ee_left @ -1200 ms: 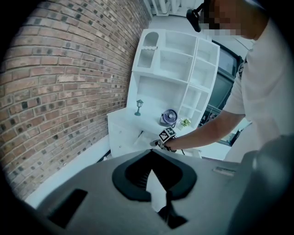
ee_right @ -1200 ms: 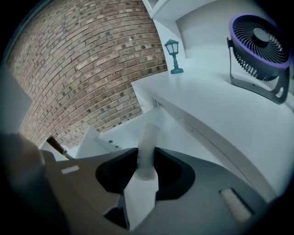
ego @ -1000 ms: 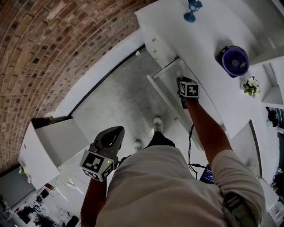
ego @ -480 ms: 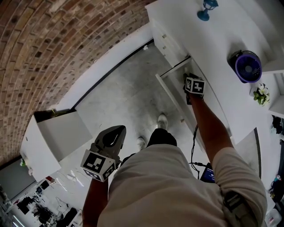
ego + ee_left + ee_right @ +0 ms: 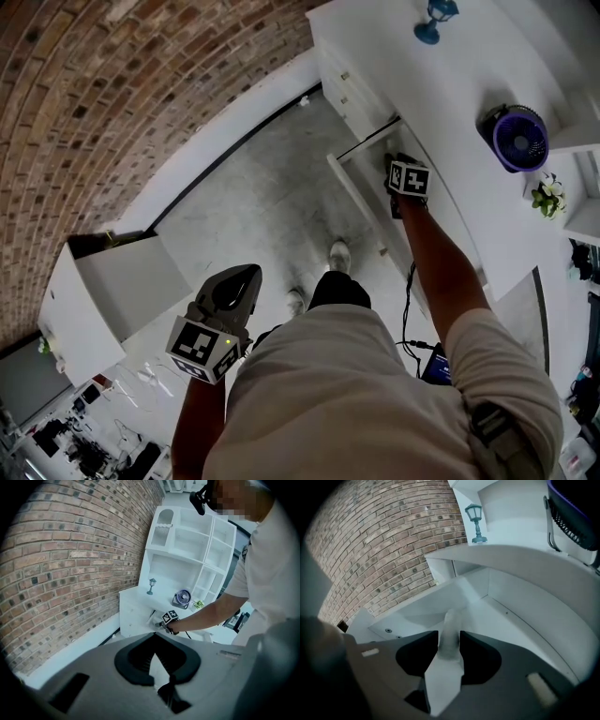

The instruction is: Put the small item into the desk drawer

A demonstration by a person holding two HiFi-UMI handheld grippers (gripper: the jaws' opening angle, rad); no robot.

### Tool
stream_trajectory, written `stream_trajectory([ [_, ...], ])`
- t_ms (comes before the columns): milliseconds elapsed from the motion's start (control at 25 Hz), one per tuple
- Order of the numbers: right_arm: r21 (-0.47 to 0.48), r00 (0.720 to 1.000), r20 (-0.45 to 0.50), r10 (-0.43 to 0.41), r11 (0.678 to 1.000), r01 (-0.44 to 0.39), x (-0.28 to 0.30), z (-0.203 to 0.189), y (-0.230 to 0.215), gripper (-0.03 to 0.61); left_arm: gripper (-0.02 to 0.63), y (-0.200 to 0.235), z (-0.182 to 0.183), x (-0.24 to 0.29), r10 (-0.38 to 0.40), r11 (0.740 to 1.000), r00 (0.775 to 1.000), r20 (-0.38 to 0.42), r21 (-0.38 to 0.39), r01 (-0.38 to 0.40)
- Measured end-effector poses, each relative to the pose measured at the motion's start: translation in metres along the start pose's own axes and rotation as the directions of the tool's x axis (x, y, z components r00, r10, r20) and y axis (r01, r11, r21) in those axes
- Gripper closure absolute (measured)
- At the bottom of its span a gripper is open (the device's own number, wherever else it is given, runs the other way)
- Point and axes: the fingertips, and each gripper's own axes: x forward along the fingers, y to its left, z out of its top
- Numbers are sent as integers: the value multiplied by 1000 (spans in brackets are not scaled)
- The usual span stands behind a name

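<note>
Small item (image 5: 450, 631) x1, desk drawer (image 5: 513, 620) x1

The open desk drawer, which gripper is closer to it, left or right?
Right. The right gripper reaches into the drawer, fingers opening around a pale small item; the left gripper hangs by the person's waist, far from the desk.

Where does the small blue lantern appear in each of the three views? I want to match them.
Head view: the blue lantern stands at the top edge, right of centre, on the white desk.
Left gripper view: the lantern is slightly above the middle of the picture.
Right gripper view: the lantern is at the top, right of centre.
Shared landmark: the purple fan, on the same desk.
</note>
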Motion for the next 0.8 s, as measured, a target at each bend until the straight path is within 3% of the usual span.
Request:
stream_trajectory([
  [360,-36,999,35,-16,999,17,-39,3,12,431,607,-11,-6,-18,-51,998,998,28,29,50],
  [680,-73,993,112,-48,996,57,-95,-4,30,501,607,-24,-23,-49,-114,992,991,71,70,109],
  [800,-73,989,140,-46,996,57,-119,-12,41,558,607,-25,-36,-64,-131,989,989,72,79,125],
])
